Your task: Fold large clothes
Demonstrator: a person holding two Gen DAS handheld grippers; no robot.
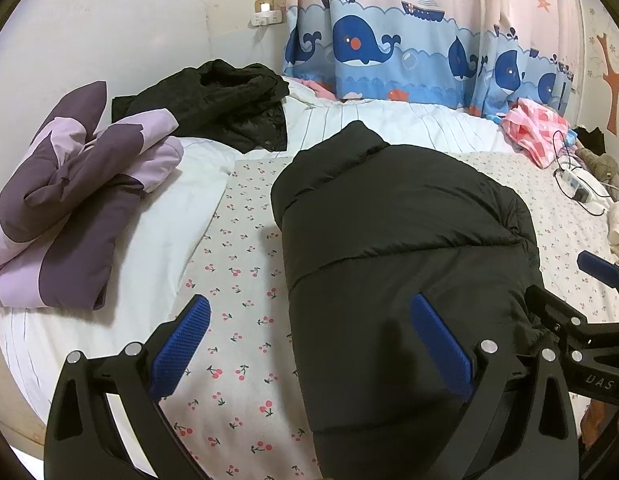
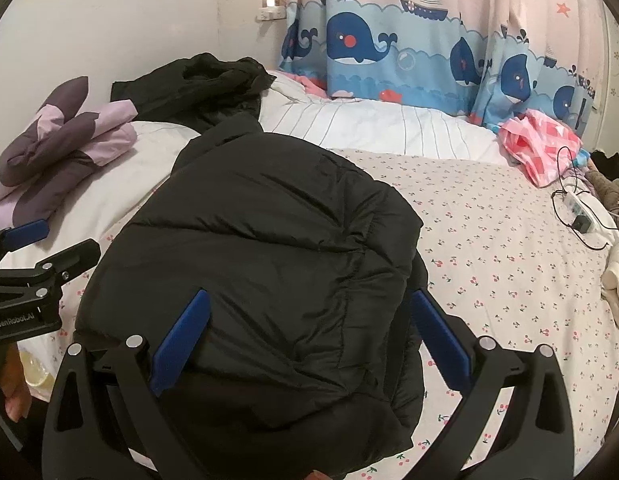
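A black puffer jacket [image 1: 401, 248] lies folded lengthwise on the cherry-print bed sheet [image 1: 237, 264]; it also shows in the right wrist view [image 2: 261, 264]. My left gripper [image 1: 309, 344] is open, hovering over the jacket's near left edge, one finger over the sheet and one over the jacket. My right gripper [image 2: 309, 340] is open, hovering over the jacket's near end, its fingers [image 2: 181, 340] straddling the jacket's width. Each gripper shows at the edge of the other's view: the right gripper [image 1: 565, 304] and the left gripper [image 2: 49, 248].
A folded purple and lilac jacket [image 1: 81, 200] and a crumpled black garment [image 1: 221, 104] lie at the back left on a white duvet [image 1: 181, 208]. A pink checked cloth [image 1: 537, 132] and a power strip with cables [image 1: 577, 184] lie at the right. A whale-print curtain [image 1: 389, 40] hangs behind.
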